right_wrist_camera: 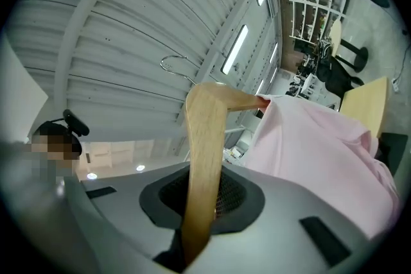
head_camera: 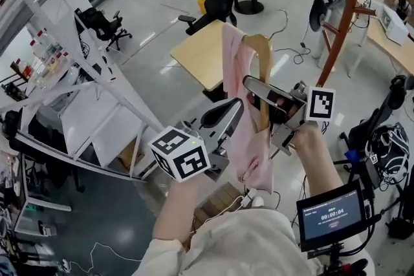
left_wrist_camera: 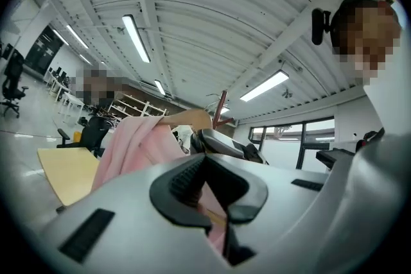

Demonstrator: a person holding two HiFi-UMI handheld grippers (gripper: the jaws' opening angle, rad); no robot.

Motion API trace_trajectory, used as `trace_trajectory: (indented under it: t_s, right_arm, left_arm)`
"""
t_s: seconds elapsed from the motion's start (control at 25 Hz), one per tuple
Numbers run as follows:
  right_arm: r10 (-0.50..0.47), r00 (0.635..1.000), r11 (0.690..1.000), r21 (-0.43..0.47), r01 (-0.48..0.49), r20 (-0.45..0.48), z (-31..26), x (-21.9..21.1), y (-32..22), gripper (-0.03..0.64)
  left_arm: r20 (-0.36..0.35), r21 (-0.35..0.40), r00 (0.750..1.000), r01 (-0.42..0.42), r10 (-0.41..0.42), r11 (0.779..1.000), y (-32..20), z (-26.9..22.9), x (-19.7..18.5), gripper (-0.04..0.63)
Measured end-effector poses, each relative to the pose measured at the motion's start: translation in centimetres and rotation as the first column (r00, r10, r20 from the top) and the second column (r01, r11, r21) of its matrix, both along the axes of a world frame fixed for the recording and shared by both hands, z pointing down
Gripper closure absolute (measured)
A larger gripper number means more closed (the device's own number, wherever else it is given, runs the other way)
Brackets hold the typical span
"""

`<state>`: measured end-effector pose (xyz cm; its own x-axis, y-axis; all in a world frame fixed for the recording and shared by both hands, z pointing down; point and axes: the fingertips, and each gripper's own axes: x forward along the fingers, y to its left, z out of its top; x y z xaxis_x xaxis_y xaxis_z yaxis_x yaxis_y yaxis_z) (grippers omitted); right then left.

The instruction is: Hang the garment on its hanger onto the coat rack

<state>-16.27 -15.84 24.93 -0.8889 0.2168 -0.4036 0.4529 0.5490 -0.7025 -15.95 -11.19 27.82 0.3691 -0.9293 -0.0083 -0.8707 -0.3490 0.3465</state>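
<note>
Hanger [right_wrist_camera: 204, 138] sits clenched in the right claw [right_wrist_camera: 200, 202]; left claw [left_wrist_camera: 209, 192] pinches the pink garment [left_wrist_camera: 128, 147] draped over it, rack [head_camera: 343, 16] beyond.

The person's grey two-jaw left gripper [head_camera: 226, 118], with a black-and-white marker cube, is held near centre and points far and right. Its jaws are closed on a fold of the pale pink cloth garment [head_camera: 251, 150]. The bare left forearm [head_camera: 173, 216] reaches up from the near edge. Just to its right, the matching right gripper [head_camera: 262, 95] points left and tilts upward, its jaws clamped on the light wooden hanger [head_camera: 262, 52]. The right forearm [head_camera: 317, 161] comes in from the near right.
</note>
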Motion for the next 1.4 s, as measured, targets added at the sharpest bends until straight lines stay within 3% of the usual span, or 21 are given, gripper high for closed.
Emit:
trace_trajectory:
  t_s: [0.16, 0.36, 0.68, 0.88, 1.4]
  right_arm:
    - [0.045, 0.999, 0.999, -0.001, -0.045, -0.011, 1.1, 5.0, -6.3, 0.571]
    - [0.093, 0.995, 0.995, -0.018, -0.093, -0.027, 2.0, 7.6, -10.5, 0.571]
    - [0.154, 0.986, 0.986, -0.058, -0.158, -0.067, 4.8, 10.7, -16.1, 0.571]
    - [0.172, 0.980, 0.981, -0.071, -0.179, -0.097, 7.0, 11.8, -18.6, 0.571]
    - [0.156, 0.972, 0.981, -0.085, -0.173, -0.178, 10.7, 11.5, -20.8, 0.571]
  left_arm:
    - [0.023, -0.012, 0.999, -0.043, 0.043, 0.999, -6.3, 0.3, 5.3, 0.589]
    - [0.033, -0.038, 0.996, -0.085, 0.087, 0.996, -10.7, 0.8, 7.8, 0.589]
    - [-0.013, -0.088, 0.990, -0.144, 0.144, 0.986, -16.0, 3.0, 11.2, 0.589]
    - [-0.045, -0.112, 0.985, -0.172, 0.168, 0.979, -18.1, 4.2, 12.8, 0.589]
    - [-0.045, -0.175, 0.980, -0.198, 0.193, 0.965, -20.0, 7.2, 14.5, 0.589]
